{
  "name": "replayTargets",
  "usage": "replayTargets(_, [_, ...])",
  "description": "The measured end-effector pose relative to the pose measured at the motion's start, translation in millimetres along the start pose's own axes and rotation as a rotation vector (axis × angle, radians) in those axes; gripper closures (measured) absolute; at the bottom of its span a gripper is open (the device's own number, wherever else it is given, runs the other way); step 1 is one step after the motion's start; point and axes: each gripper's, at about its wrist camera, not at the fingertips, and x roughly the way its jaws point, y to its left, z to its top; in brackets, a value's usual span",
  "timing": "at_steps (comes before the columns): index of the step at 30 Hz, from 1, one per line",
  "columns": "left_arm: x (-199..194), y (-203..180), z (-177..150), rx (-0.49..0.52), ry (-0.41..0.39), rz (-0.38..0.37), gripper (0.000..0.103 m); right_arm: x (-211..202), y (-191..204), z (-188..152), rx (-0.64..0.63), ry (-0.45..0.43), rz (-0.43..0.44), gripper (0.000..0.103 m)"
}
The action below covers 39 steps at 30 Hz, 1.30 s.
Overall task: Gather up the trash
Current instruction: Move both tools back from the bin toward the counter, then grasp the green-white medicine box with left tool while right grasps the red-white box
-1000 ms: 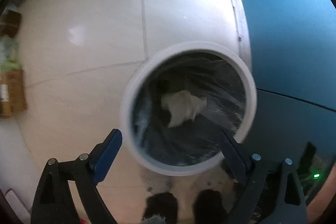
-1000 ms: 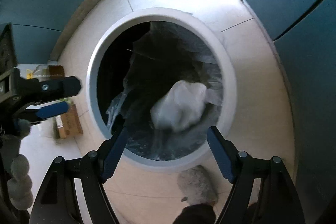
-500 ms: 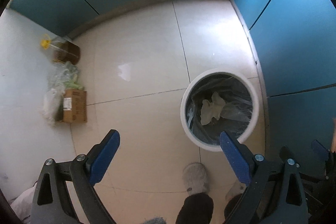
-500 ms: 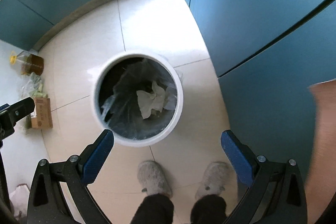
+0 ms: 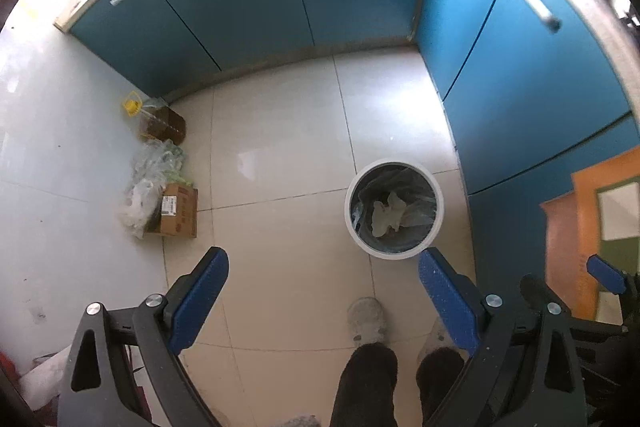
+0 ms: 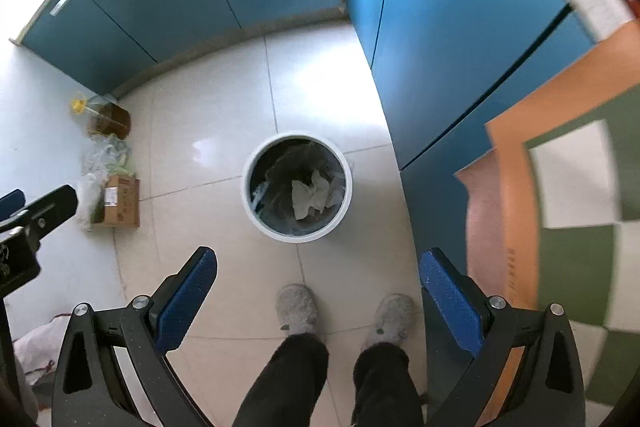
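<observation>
Claws — left claw [image 5: 322, 291] and right claw [image 6: 318, 289] — have risen well clear of the trash bin [image 6: 297, 231], both gaping, empty; crumpled paper [image 6: 310, 197] lies inside — drop done.

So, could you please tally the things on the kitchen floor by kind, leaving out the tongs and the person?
White trash bin: 1
Crumpled paper in the bin: 1
Cardboard box: 1
Oil bottle with yellow cap: 1
Heap of clear plastic bags: 1
Total: 5
</observation>
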Motion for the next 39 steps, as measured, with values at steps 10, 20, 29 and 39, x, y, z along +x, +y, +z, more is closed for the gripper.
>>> replayTargets(10, [-85.1, -2.4, -19.3, -0.016, -0.047, -0.013, 0.006, -116.8, -12.0, -11.8, 0.0, -0.08, 0.056, 0.0])
replayTargets(20, [-165.9, -79.5, -0.4, 0.098, -0.141, -0.001, 0.006, -188.1, -96.7, -5.8, 0.223, -0.154, 0.194, 0.0])
replayTargets(29, [-190.0, -308.8, 9.7, 0.333, 0.005, -0.246, 0.006, -244.3, -338.5, -73.7, 0.658, -0.26, -0.051, 0.0])
replayTargets(39, [-123.8, -531.6, -21.1, 0.39, 0.364, -0.335, 0.007, -225.8, -545.6, -194.6, 1.045, -0.192, -0.208, 0.001])
